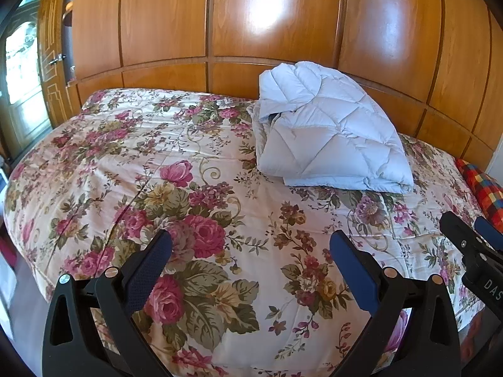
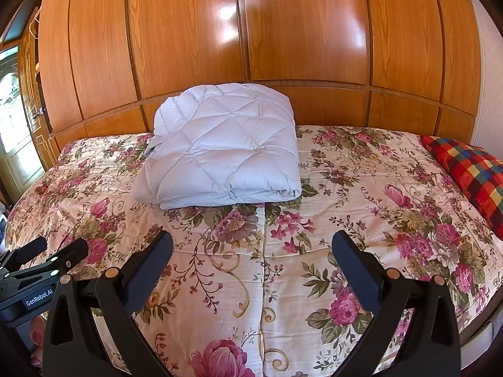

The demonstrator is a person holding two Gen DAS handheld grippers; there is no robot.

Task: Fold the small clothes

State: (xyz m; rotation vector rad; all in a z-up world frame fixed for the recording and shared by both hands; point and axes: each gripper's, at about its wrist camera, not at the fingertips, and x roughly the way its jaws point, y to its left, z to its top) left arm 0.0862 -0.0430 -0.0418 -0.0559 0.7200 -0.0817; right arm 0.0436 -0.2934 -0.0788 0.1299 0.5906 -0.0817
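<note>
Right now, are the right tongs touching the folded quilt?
Apart. In the right wrist view the right tongs stand open and empty, with a wide stretch of floral bedspread showing between their tips and the folded pale-blue quilt.

Your work surface: a bed [image 2: 283, 282] under a floral bedspread [image 1: 220, 188].

You have the cream bedspread with pink roses and green leaves covering the whole top, a seam running down its middle toward you. Directly on it, toward the far side against the wooden panelling, lies a pale blue quilted duvet [image 2: 220, 150], folded into a thick bundle with its layered edges facing you. At your right, near the bed's end, a pillow [image 2: 471, 176] in red, orange, yellow and blue checks rests on the spread, well apart from the duvet.
</note>
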